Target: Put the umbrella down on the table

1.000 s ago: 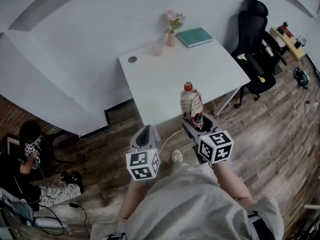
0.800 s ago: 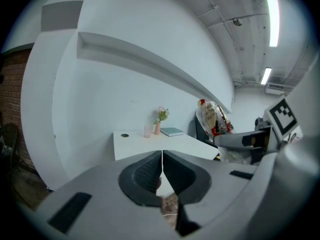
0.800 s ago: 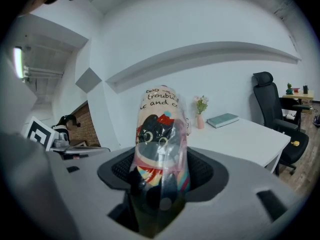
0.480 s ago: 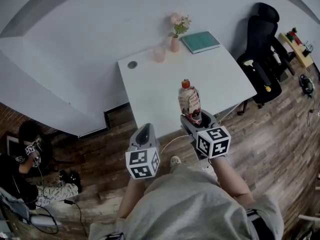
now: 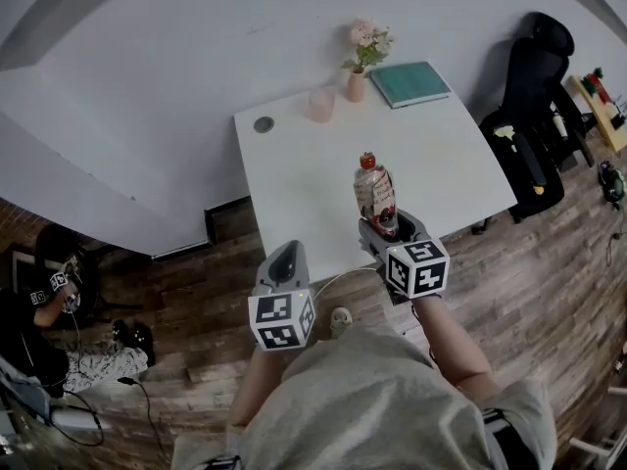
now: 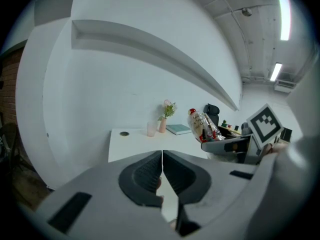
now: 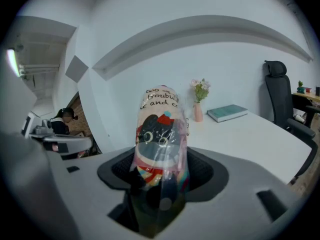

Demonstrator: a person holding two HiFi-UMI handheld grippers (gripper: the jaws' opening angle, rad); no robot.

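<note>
Only one piece of lettering can be read: dark, curly print near the top of the umbrella (image 7: 160, 149), seen in the right gripper view. The lines curve round the fabric and run off at both edges, so only parts come through — "two" on the upper line, "trouble" beneath it, and "and" on the third (followed by what looks like "co"). The left marker cube (image 5: 281, 321) and the right marker cube (image 5: 418, 267) carry black-and-white square codes — patterns, not letters.

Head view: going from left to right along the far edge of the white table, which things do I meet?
round hole cover → pink cup → flower vase → teal book
</note>
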